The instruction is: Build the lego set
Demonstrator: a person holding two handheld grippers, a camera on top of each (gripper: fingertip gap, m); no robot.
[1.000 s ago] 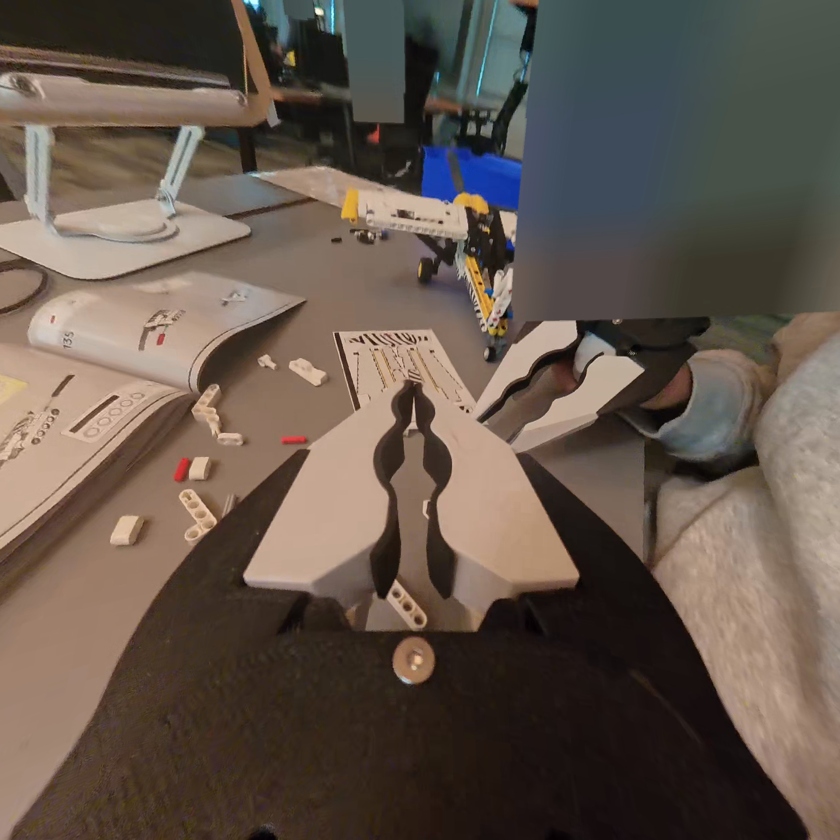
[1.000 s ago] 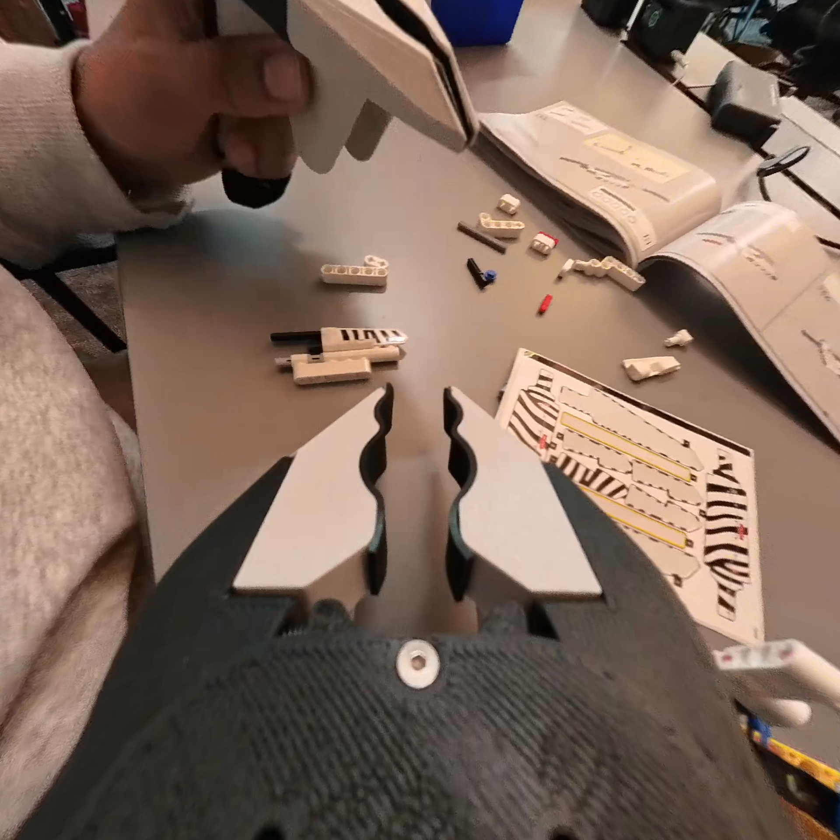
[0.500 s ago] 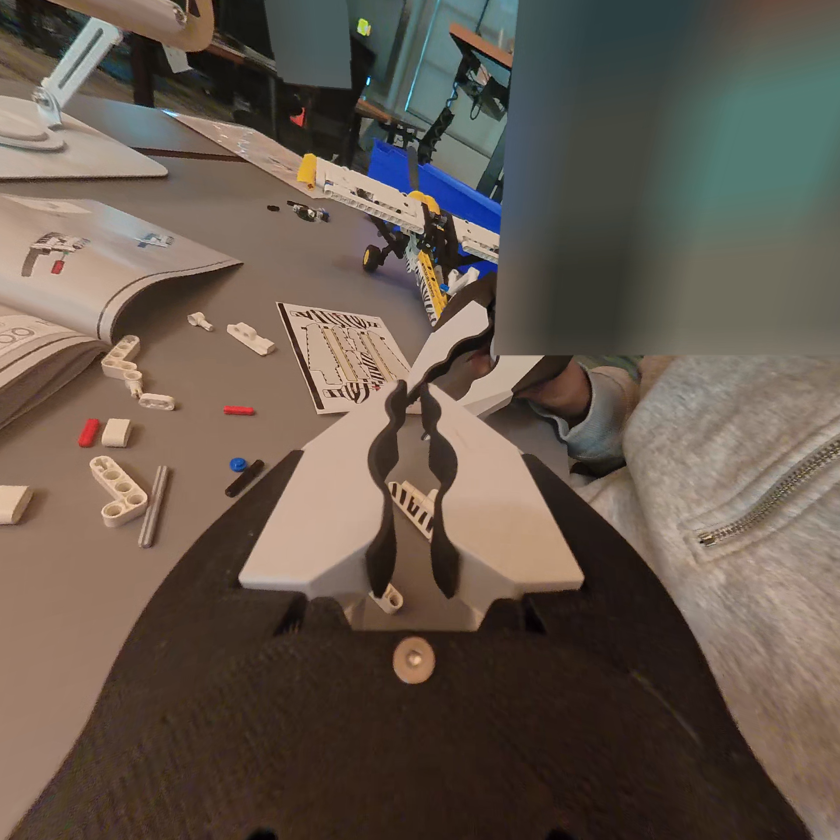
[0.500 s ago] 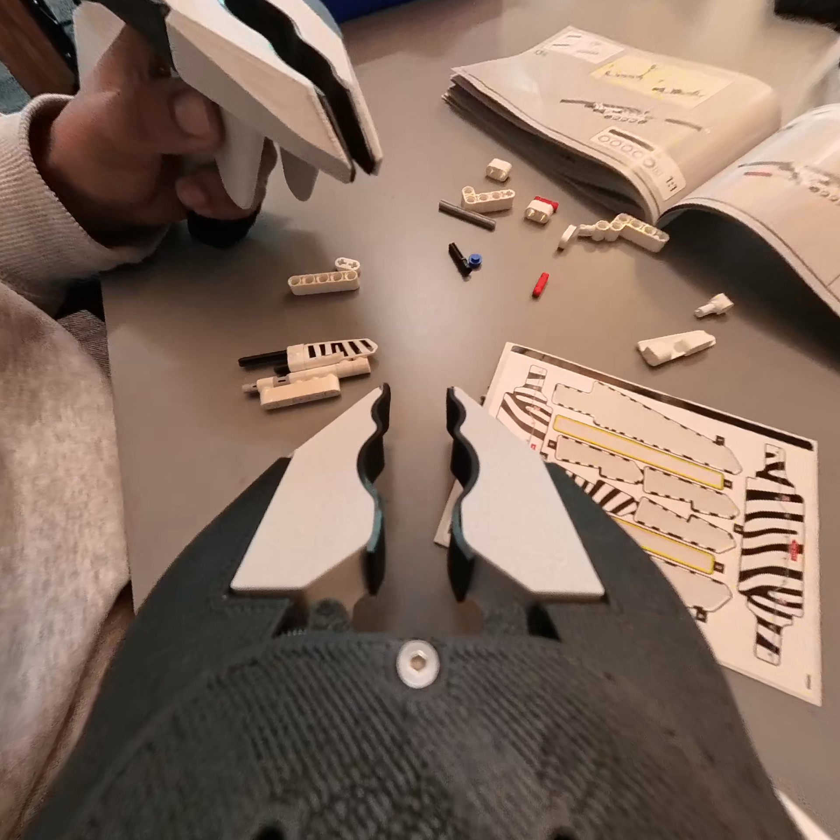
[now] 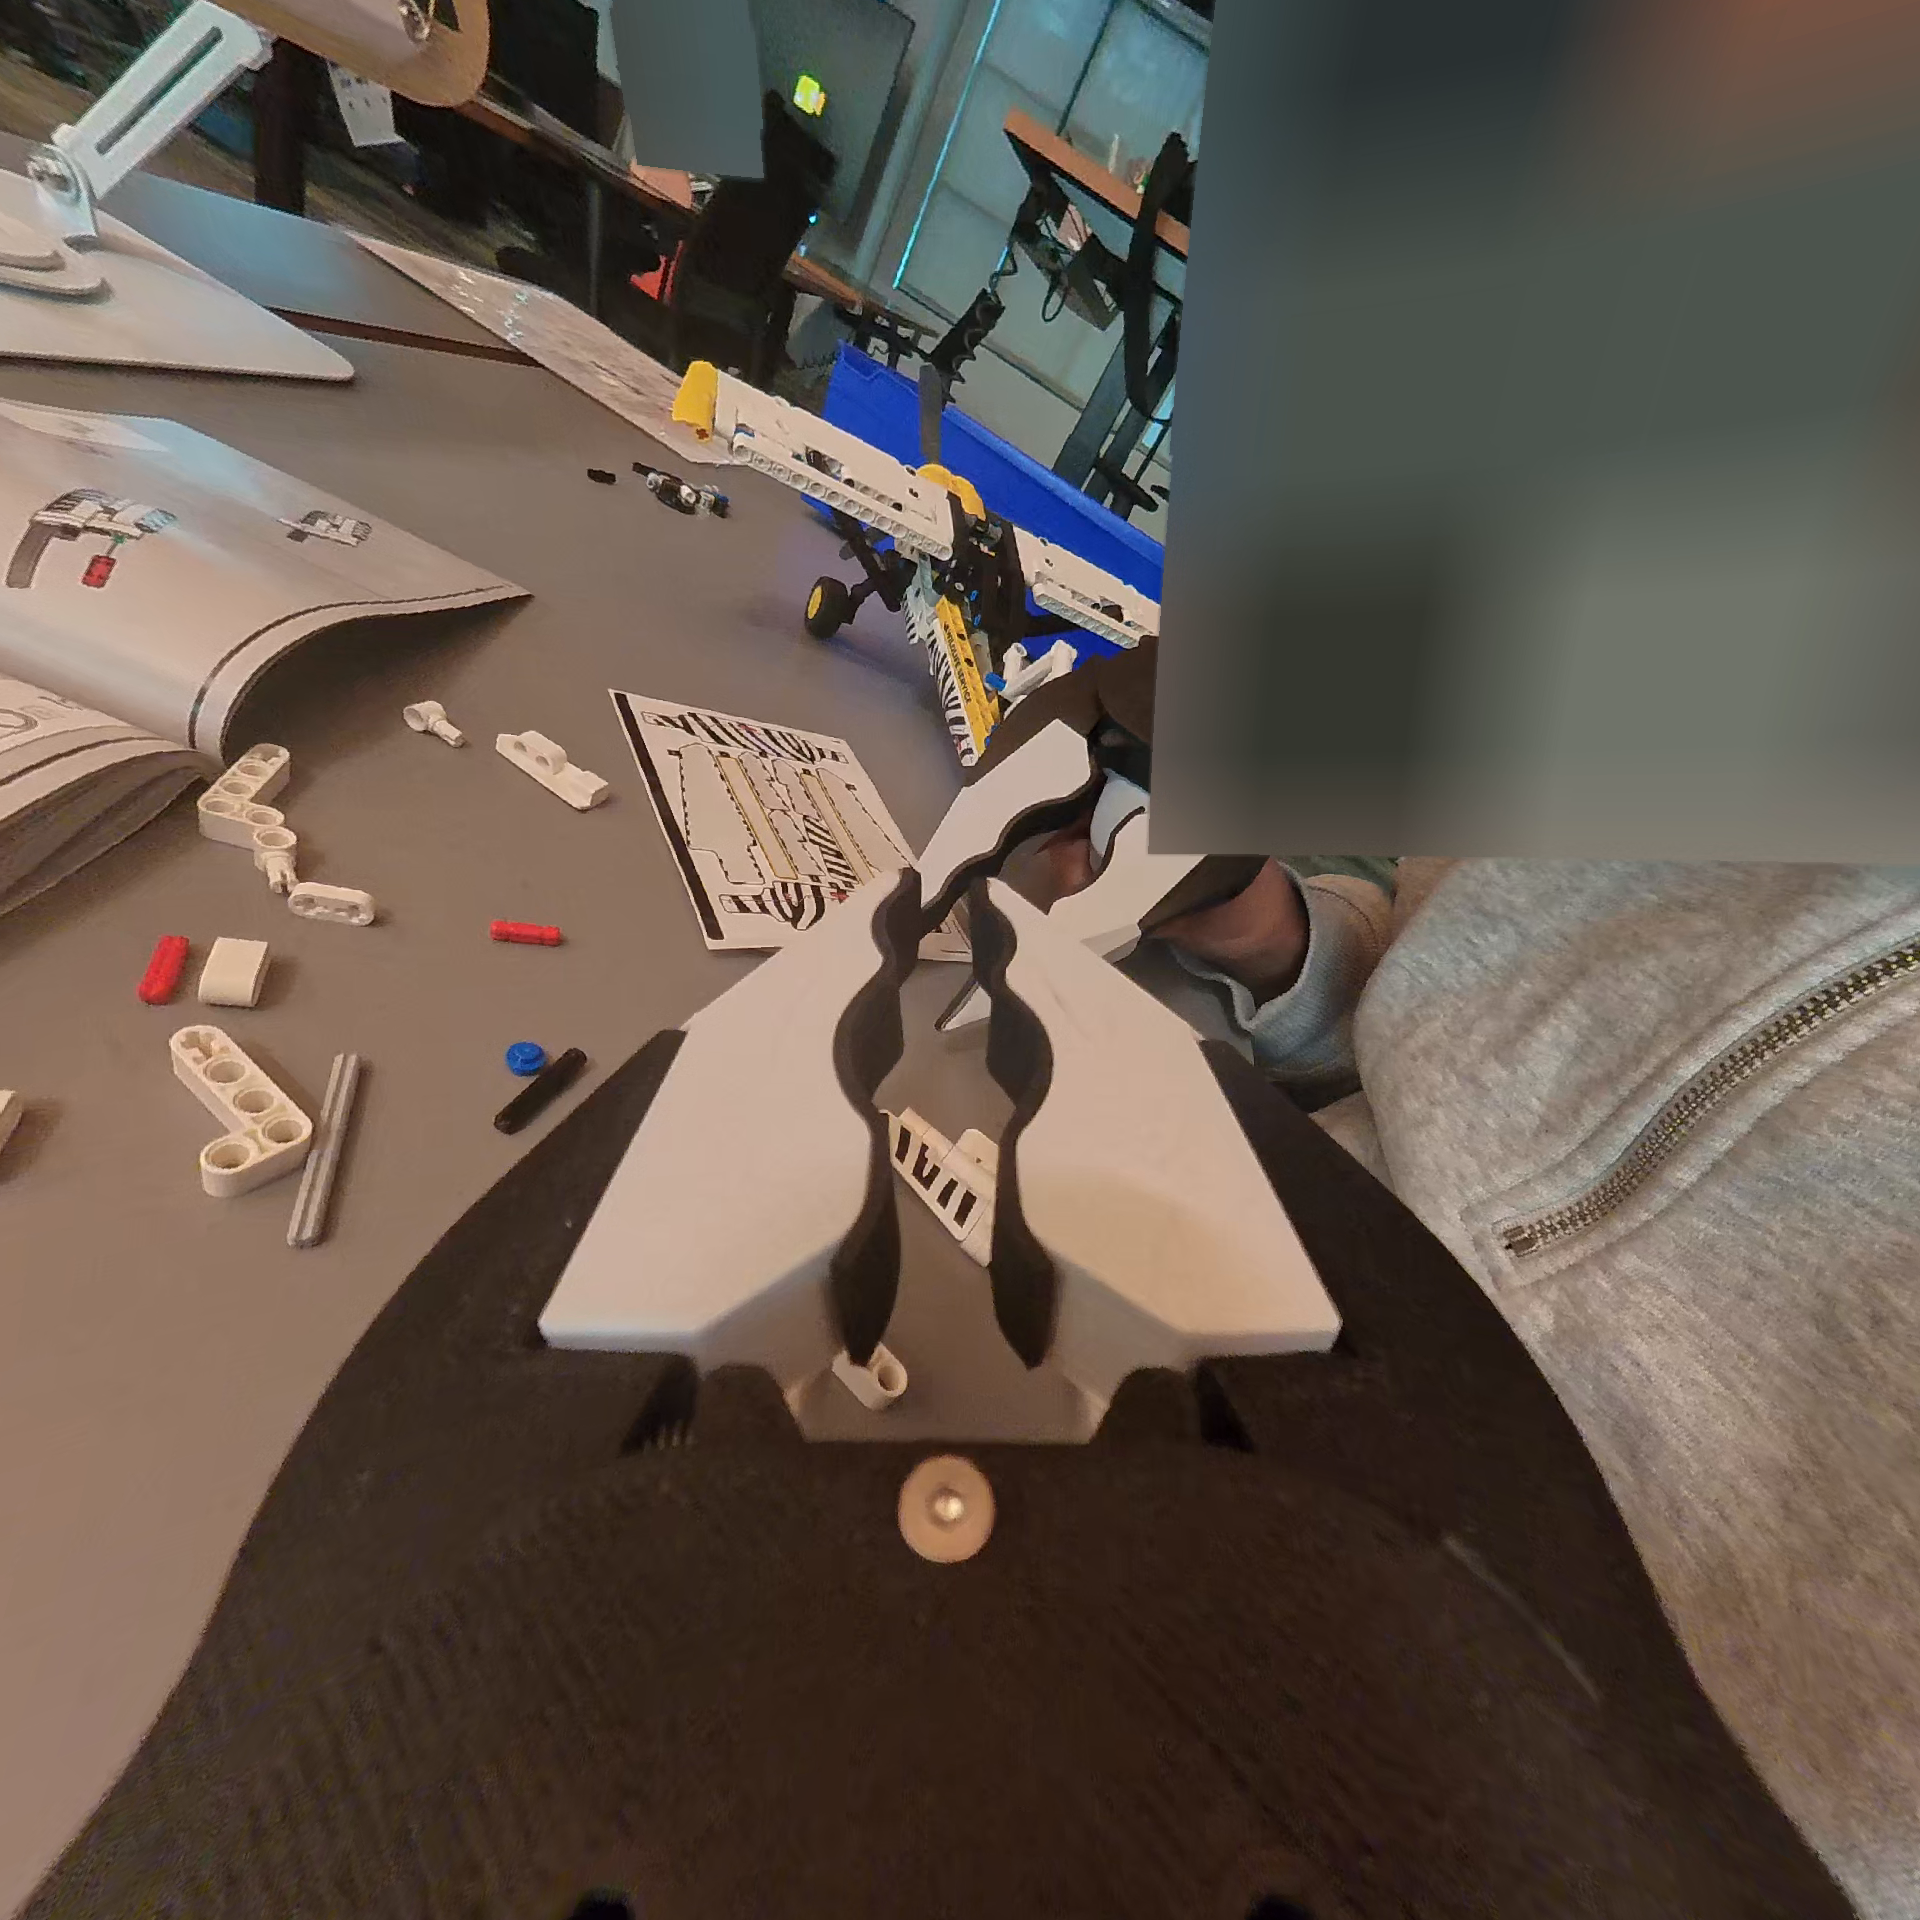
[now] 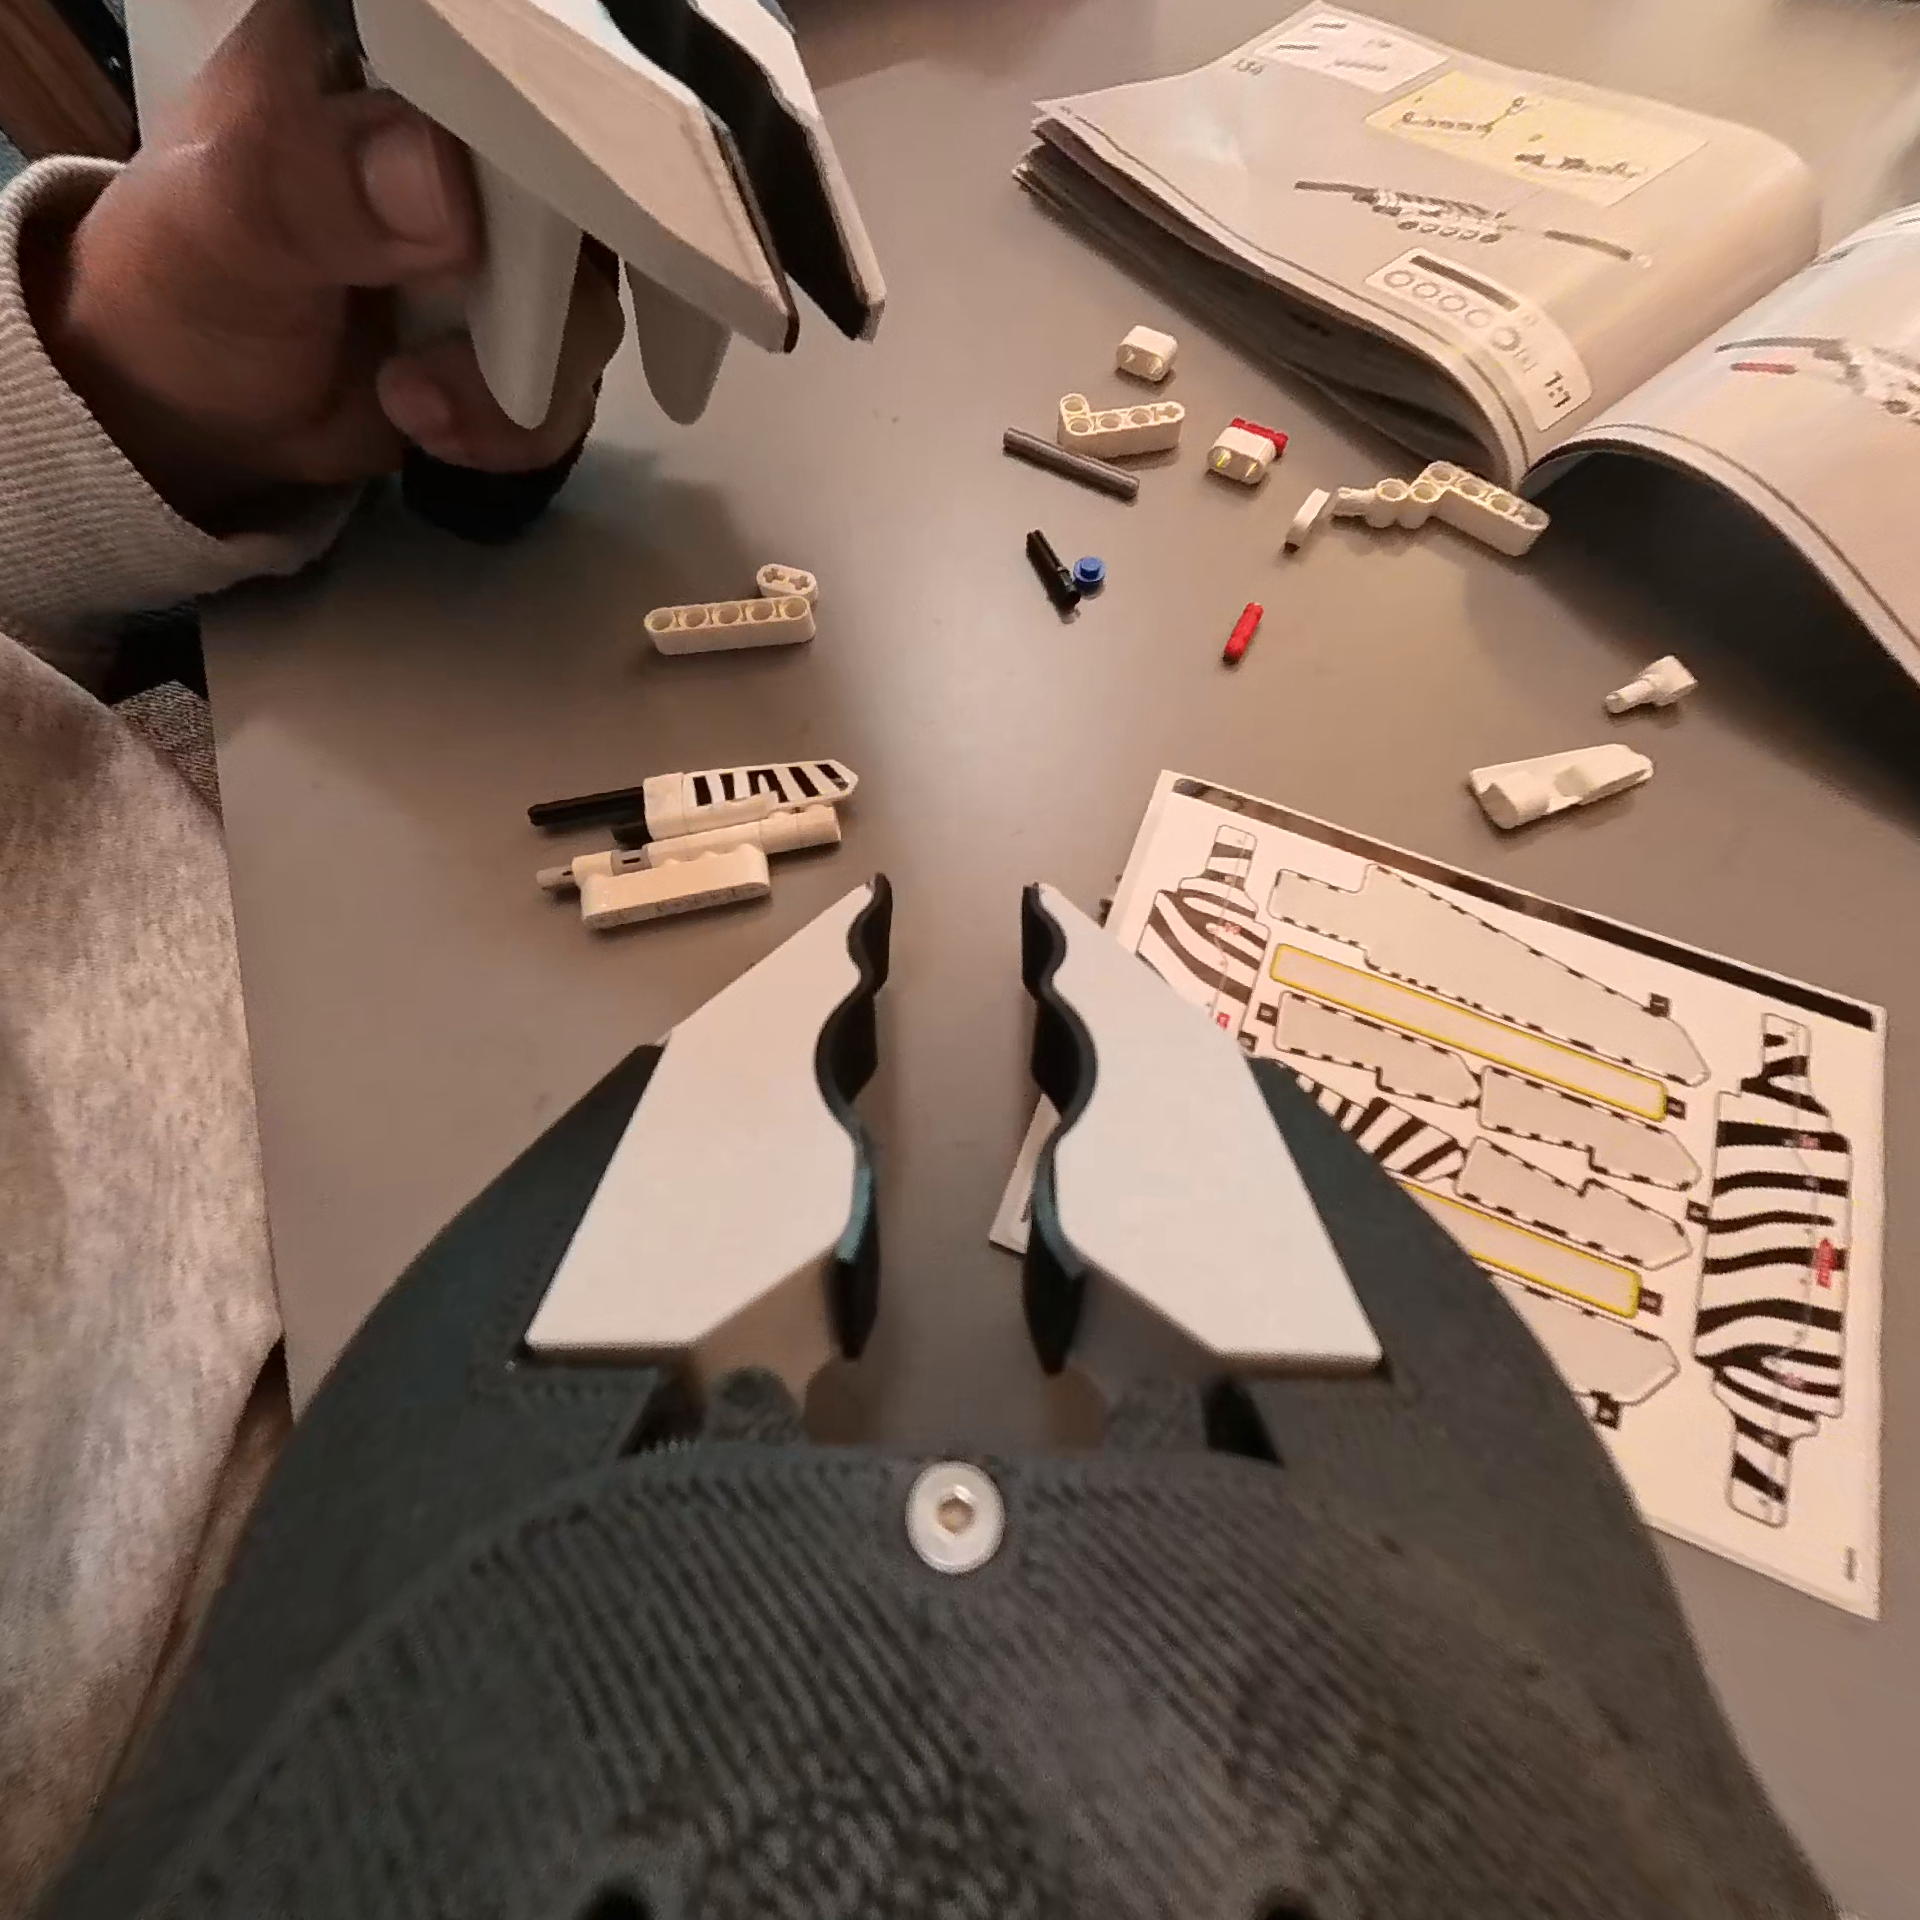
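A white sub-assembly with a zebra-striped panel and a black axle (image 6: pixel 717 821) lies on the grey table (image 6: pixel 935 727), just ahead-left of my right gripper (image 6: pixel 956 904). That gripper is open and empty, a little above the table. My left gripper (image 5: pixel 942 902) hovers over the same sub-assembly, which shows between its fingers (image 5: pixel 935 1174). Its jaws are parted a little and hold nothing. It also shows in the right wrist view (image 6: pixel 821 324), held in a hand. A white holed beam (image 6: pixel 727 623) lies farther off.
A zebra sticker sheet (image 6: pixel 1507 1143) lies to the right, with an open instruction booklet (image 6: pixel 1455 208) behind it. Several small white, red, black and blue parts are scattered between them (image 6: pixel 1122 426). A part-built yellow and white plane (image 5: pixel 935 561) stands before a blue bin (image 5: pixel 997 468). A grey-sleeved person sits close by.
My left gripper has swung right over the striped sub-assembly and its fingertips, touching a second ago, have parted slightly. My right gripper has stayed open and tilted down toward the table.
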